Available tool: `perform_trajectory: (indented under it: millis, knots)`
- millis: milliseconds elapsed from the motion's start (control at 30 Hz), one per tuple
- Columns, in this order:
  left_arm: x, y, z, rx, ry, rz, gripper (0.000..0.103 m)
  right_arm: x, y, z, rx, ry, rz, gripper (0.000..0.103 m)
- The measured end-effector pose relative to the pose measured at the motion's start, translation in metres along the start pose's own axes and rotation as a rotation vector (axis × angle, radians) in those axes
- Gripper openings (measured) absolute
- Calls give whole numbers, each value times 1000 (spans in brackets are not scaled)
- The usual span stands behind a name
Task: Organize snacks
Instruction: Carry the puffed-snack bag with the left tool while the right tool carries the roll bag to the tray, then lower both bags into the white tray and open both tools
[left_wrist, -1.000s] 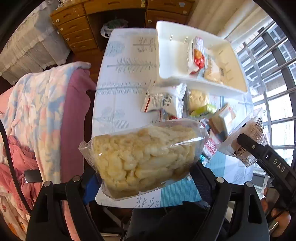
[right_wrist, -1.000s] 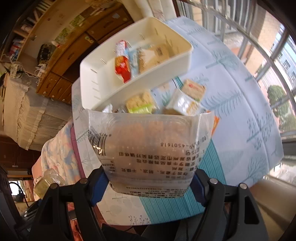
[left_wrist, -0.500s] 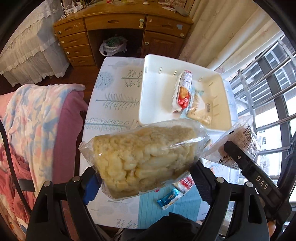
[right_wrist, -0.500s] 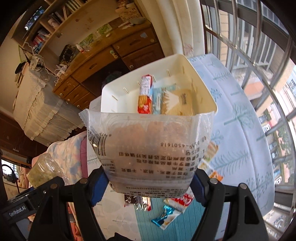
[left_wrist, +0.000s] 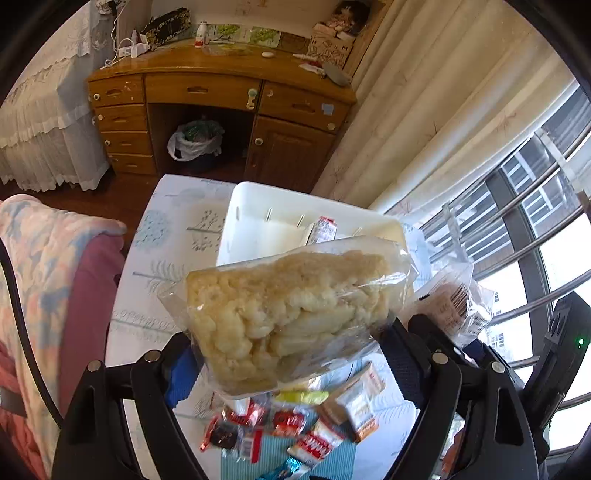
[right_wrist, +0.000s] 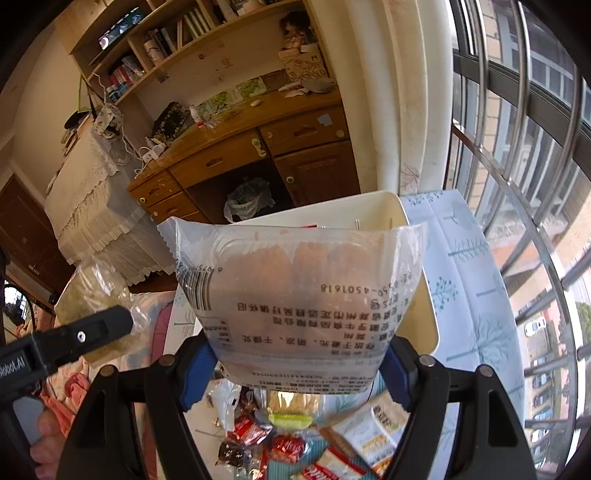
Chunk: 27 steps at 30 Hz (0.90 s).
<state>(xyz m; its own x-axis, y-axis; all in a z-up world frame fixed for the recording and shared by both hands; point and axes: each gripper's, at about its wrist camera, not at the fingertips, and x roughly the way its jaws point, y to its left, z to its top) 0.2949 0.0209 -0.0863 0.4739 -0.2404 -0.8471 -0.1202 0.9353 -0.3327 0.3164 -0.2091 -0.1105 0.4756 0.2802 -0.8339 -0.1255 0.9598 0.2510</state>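
Left gripper (left_wrist: 288, 362): we record it clamped on a clear bag of pale puffed snacks (left_wrist: 291, 314), jaws pressing the bag's two sides. The bag is transparent and crinkled, packed with cream-yellow lumpy pieces; it is held in the air ahead of the fingers, tilted, its right end higher.

Beyond that bag we list a white bin (left_wrist: 236, 229) on the patterned tablecloth (left_wrist: 166, 236). Inside it we see one red-and-white packet (left_wrist: 325, 229) leaning on the far wall; the rest of the interior is hidden by the bag. Below the left gripper we note a loose heap of small wrapped snacks (left_wrist: 295, 432), red, yellow-green and orange wrappers, lying on the cloth.

Right gripper (right_wrist: 299, 373): we record it closed on a frosted printed pouch (right_wrist: 299, 295), held at the pouch's lower edge. The pouch stands upright ahead of the fingers, barcode on its left, black print upside down, with brownish contents showing dimly through a clear tray shape. In the left wrist view it appears just right of the puffed bag. Behind the pouch the white bin's rim shows; below the right gripper the same heap of packets lies.
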Motion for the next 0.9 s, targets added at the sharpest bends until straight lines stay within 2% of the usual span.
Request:
perform_trajectory:
  millis: [200,433,700,833,900]
  knots:
    - [25,2,6,-28,-54,-27,85,13,-6,8,-84,-31,46,78]
    - [48,3,10,-43,-58,-53,86,25,-8,11,-159,-29,80,79]
    - [70,2,11,-84,16,-42,102,38,-21,12,-107,16,62,83]
    - [70,0,11,-72,16,-53,102,39,-29,13,-89,21,56,93]
    - [67,-1,11,-75,9,-52,102,40,-33,13,-83,29,49,95]
